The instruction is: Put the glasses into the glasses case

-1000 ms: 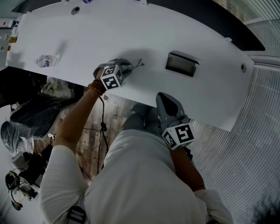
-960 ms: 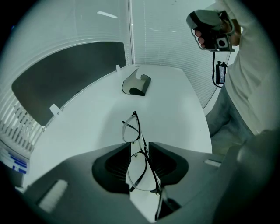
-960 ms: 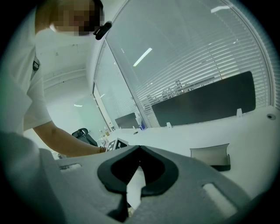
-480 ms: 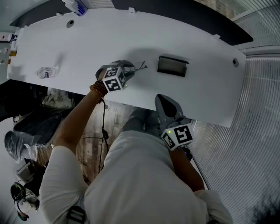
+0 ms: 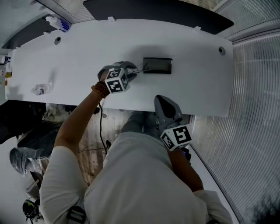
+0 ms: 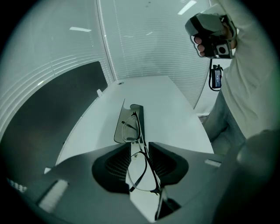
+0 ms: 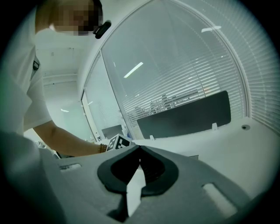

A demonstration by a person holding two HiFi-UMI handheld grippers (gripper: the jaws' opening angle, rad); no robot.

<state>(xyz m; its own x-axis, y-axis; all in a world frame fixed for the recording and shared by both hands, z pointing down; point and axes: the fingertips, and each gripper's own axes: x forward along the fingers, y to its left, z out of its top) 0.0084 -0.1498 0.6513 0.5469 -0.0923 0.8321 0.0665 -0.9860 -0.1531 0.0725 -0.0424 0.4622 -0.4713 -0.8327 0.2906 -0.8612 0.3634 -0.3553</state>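
Observation:
Thin dark-framed glasses sit between my left gripper's jaws, which are shut on one lens; the other lens sticks out forward. Their tips show past the left gripper in the head view. The dark glasses case lies open on the white table, just right of that gripper. In the left gripper view the far lens hangs over the case. My right gripper hovers at the table's front edge, shut and empty; its jaw tips meet.
A crumpled clear wrapper lies at the table's left end. A small bottle stands at the back left. A dark panel runs behind the table. Bags and cables clutter the floor at left.
My left gripper has carried the glasses to the right, and the gap to the case has closed to almost nothing. The right gripper has stayed at the front edge.

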